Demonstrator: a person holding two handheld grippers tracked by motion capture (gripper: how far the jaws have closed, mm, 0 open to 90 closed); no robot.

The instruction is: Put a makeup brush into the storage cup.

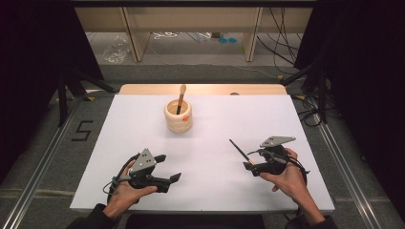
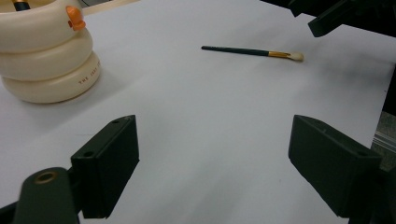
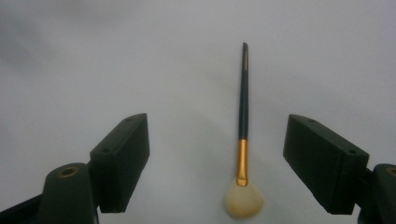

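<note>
White table carries everything. Landmark: cream ringed pot, sitting toward the far edge, centre. It has a small orange knob on its side and a wooden-handled tool standing in it, leaning slightly.

Left gripper: nearer the person than the pot and off to its left, held in the left hand just above the table. Jaws wide apart, nothing between them.

Right gripper: nearer than the pot and off to its right, in the right hand. Jaws spread, not pressing on anything; brush lies between them, apart from both pads.

Makeup brush: flat on the table, near-right of the pot, well apart from it. Dark handle, gold collar, pale bristles. Bristle end is at the right gripper; handle tip points toward the pot side.
</note>
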